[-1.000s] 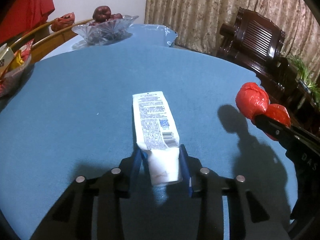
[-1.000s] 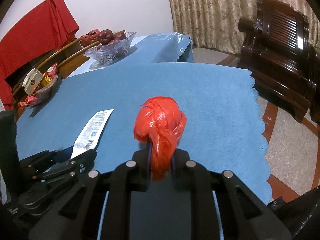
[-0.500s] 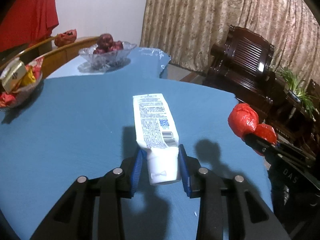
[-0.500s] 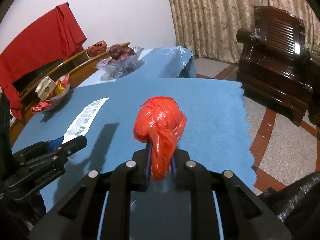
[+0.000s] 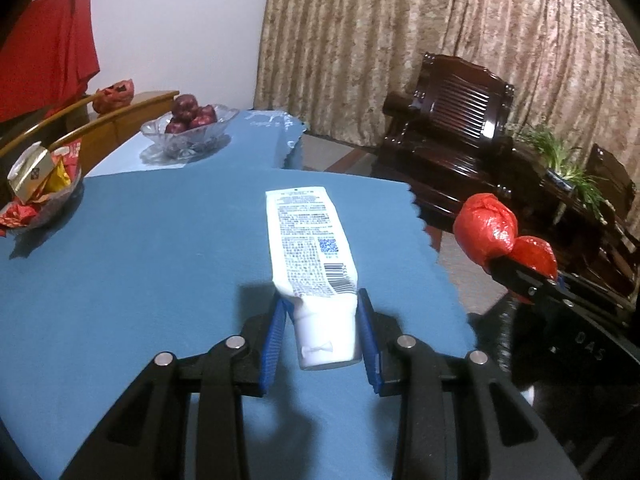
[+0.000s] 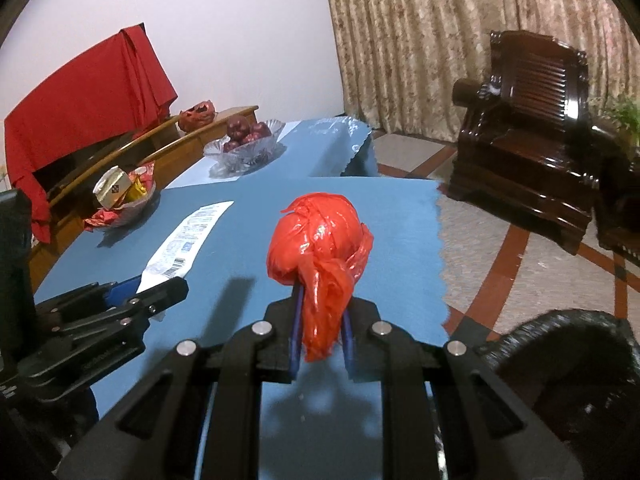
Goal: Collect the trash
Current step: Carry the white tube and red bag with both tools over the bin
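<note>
My left gripper [image 5: 322, 308] is shut on the cap end of a white squeeze tube [image 5: 310, 248] with printed text and a barcode; the tube sticks out forward, lifted above the blue tablecloth [image 5: 140, 264]. My right gripper [image 6: 320, 316] is shut on the knotted tail of a red plastic bag [image 6: 320, 236], wadded into a ball and held in the air. In the left wrist view the red plastic bag [image 5: 486, 228] and the right gripper's fingers [image 5: 524, 280] show at the right. The right wrist view shows the white tube [image 6: 188, 240] and the left gripper's fingers [image 6: 164, 292] at the left.
A glass bowl of dark red fruit [image 5: 188, 128] stands at the far end of the table. A dish of snack packets [image 5: 36, 188] sits at the far left. Dark wooden armchairs [image 5: 452, 136] and curtains lie beyond the scalloped table edge [image 6: 438, 240]. A black bin rim [image 6: 568, 344] shows at the lower right.
Both grippers have risen from the table with their loads and swung toward its right edge. The tube has left the cloth, and more floor and chairs show.
</note>
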### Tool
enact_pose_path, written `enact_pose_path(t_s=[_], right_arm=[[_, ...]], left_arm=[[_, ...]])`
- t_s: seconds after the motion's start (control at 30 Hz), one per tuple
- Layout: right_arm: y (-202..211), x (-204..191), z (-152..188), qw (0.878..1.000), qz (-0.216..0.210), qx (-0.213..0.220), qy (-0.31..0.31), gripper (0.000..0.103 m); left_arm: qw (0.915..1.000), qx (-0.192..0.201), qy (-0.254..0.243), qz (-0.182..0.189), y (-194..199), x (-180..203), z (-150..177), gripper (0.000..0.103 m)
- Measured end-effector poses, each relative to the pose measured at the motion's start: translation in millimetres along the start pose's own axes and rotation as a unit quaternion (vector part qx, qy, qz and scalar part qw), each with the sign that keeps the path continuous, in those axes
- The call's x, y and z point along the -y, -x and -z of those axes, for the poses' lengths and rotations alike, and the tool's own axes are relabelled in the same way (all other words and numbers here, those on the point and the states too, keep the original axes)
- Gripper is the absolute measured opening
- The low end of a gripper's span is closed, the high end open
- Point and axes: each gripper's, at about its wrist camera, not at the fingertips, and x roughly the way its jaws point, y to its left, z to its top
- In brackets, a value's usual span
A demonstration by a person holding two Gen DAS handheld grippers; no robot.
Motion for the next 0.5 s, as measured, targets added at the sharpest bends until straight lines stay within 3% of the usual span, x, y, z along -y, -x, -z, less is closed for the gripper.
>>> enact_pose_path(t_s=[0.5], right_arm=[[123.0, 52.2, 47.2, 0.997, 0.065, 0.024, -0.031, 0.015]], left_arm=[[0.9957, 0.002, -0.048, 0.080, 48.0, 86.3, 18.4, 0.034]])
